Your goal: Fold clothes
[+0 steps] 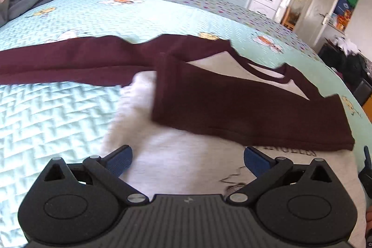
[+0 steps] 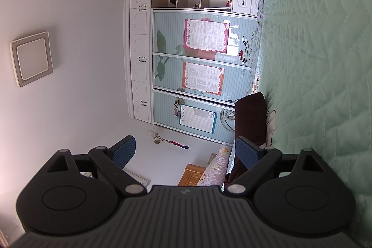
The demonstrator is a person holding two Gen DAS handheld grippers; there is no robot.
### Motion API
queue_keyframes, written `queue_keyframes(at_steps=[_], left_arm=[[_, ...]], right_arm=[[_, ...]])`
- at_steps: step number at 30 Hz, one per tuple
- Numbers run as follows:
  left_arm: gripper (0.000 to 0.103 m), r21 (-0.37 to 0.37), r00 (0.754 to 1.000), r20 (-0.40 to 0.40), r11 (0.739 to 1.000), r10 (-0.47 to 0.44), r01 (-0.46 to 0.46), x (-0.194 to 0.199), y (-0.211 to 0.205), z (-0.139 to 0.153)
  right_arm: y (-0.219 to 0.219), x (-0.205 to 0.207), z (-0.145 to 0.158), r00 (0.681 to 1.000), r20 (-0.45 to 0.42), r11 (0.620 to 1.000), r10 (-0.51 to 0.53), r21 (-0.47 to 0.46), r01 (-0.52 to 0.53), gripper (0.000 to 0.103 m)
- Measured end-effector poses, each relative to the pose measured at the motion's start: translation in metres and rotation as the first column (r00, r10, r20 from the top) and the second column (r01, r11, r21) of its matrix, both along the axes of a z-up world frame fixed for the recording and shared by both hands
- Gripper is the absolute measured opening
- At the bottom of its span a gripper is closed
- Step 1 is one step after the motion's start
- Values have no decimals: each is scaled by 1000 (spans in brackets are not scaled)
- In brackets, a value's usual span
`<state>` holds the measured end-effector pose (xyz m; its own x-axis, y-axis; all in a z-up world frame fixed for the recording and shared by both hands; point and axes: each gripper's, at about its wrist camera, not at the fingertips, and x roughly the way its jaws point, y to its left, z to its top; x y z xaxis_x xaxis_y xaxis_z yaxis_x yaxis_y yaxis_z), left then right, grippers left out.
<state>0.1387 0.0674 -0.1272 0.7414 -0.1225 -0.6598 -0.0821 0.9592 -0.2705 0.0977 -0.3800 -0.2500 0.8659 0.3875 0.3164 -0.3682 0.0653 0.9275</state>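
1. Shirt first: the raglan shirt (image 1: 209, 155), with a pale grey body and maroon sleeves, lies flat on the mint quilted bedspread (image 1: 58, 108), its neckline (image 1: 267, 74) towards the far edge of the bed.
2. One maroon sleeve (image 1: 244, 113) is already folded across the shirt's chest; the other sleeve (image 1: 69, 62) runs straight out from the shirt's shoulder. Judged from this, that outstretched sleeve is the next fold.
3. The left gripper (image 1: 187, 159) hovers over the shirt's lower body, jaws spread wide, nothing between its blue pads (image 1: 121, 160).
4. Take the outstretched sleeve near its cuff, not its middle, so the whole length travels together.
5. Pinch only the sleeve layer; the bedspread beneath it could get caught.
6. Lay it across the folded sleeve, parallel to the shirt's shoulders, and smooth towards the hem.
7. The right gripper (image 2: 186, 150) sits by the shirt's edge, turned on its side and aimed at the wardrobe (image 2: 197, 76); jaws wide and empty, with maroon fabric (image 2: 251, 117) just beyond one pad.
8. Keep the right gripper near the shirt to pin the body while the sleeve moves.
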Motion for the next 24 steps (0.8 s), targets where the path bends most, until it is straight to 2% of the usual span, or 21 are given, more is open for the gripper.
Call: queue_keyframes(at_steps=[2,4,7,10,13,16,21,24], left_arm=[[102,-58,998,56,998,17,-14,-5,14,7],[102,-90,988,130,993,86,-74,-7,33,15],[102,-142,950,212,969,229,-202,-11,70,20],[102,-243,928,150,923,341,-300,0,117,5],[98,-351,903,76,859,423,-373,8,152,-17],[97,-440,874,57,798,483,-412,9,174,-32],[97,-361,866,75,823,494,-438,40,182,-34],[97,-325,854,79,823,515,-466,64,192,-33]], right_arm=[[0,0,0,1000,0,1000,0,1,0,93],[0,-1,0,1000,-1,1000,-1,-1,1,93],[-1,-1,-1,1000,-2,1000,0,-2,0,93],[-1,-1,-1,1000,-5,1000,0,-5,0,93],[-2,-3,-1,1000,-6,1000,0,-7,0,93],[-4,-4,-1,1000,-6,1000,0,-7,0,93],[-4,-4,-1,1000,-7,1000,0,-10,0,93],[-3,-5,-1,1000,-8,1000,0,-12,0,93]])
